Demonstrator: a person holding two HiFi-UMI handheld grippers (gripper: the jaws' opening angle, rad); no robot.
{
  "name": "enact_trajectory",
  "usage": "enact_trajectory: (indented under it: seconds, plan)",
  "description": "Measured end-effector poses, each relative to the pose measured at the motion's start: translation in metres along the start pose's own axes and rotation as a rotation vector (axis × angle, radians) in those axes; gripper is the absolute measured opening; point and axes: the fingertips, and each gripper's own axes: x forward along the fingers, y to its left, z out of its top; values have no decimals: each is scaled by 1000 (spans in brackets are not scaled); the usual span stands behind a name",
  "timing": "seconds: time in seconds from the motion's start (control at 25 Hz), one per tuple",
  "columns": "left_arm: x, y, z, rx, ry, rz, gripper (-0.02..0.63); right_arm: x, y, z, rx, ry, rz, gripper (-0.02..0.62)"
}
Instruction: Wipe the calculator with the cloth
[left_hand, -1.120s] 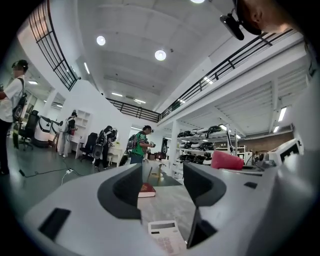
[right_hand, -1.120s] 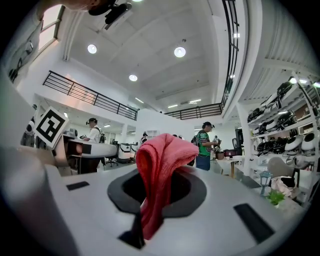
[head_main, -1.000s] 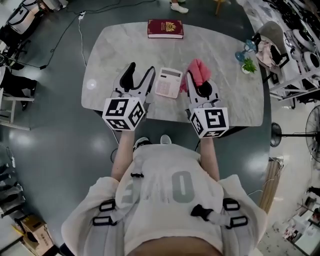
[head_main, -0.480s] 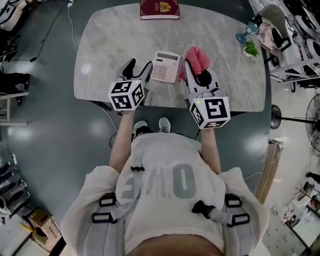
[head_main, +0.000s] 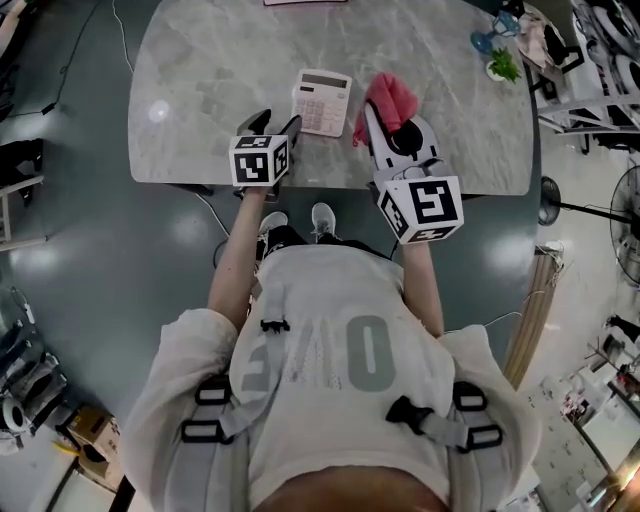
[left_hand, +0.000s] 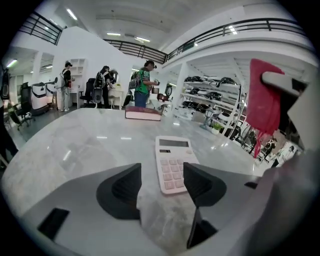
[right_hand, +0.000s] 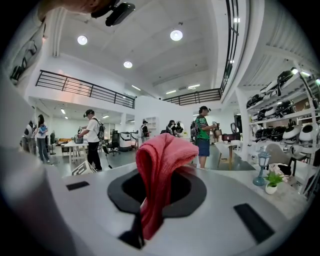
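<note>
A pale pink calculator (head_main: 322, 103) (left_hand: 174, 162) lies flat on the grey marble table (head_main: 200, 80), near its front edge. My left gripper (head_main: 277, 125) (left_hand: 162, 186) is just left of the calculator's near end. Its jaws stand open with only bare tabletop between them. My right gripper (head_main: 385, 112) (right_hand: 157, 187) is right of the calculator and held above the table. It is shut on a pinkish-red cloth (head_main: 390, 95) (right_hand: 160, 167), which bunches up above the jaws and hangs down between them. The cloth (left_hand: 264, 102) also shows in the left gripper view, high at the right.
A dark red book (left_hand: 143, 113) lies at the table's far edge. A small potted plant (head_main: 503, 68) and a blue object (head_main: 483, 42) stand at the far right corner. The table's front edge runs right under both grippers. Shelves and several people stand beyond the table.
The head view has drawn back, so the table sits higher and smaller. My left gripper has sunk toward the table beside the calculator. My right gripper still holds the cloth aloft.
</note>
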Motion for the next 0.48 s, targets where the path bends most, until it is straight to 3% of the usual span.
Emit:
enact_trajectory:
  seconds: [0.48]
  plan:
    - [22, 5, -45, 84, 151, 39, 265, -7, 1, -21, 25, 47, 2, 60]
